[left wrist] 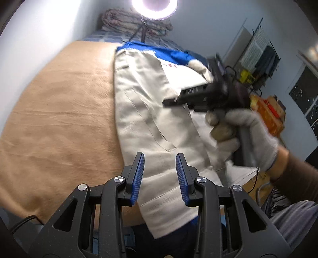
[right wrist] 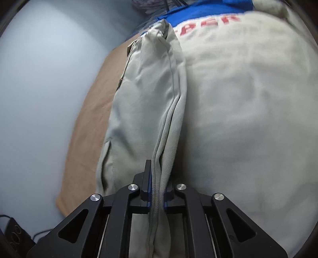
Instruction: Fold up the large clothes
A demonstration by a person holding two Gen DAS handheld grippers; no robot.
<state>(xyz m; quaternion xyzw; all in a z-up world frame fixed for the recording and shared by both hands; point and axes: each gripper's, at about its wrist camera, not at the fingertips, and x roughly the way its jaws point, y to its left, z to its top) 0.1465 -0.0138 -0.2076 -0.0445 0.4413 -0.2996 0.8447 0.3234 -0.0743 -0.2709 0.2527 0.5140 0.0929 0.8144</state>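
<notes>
Right wrist: right claw [right wrist: 157,178] angled down, clamping jacket [right wrist: 238,119] fold; left claw [left wrist: 160,158] released above jacket.

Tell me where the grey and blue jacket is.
The jacket lies along the right side of the tan blanket, blue collar end toward the ring lamp; its folded edge sits between the right gripper jaws.

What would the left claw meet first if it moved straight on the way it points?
Most likely the grey jacket lying on the tan blanket: the open left claw aims down at its lower part, with nothing visible between. Depth is hard to judge.
</notes>
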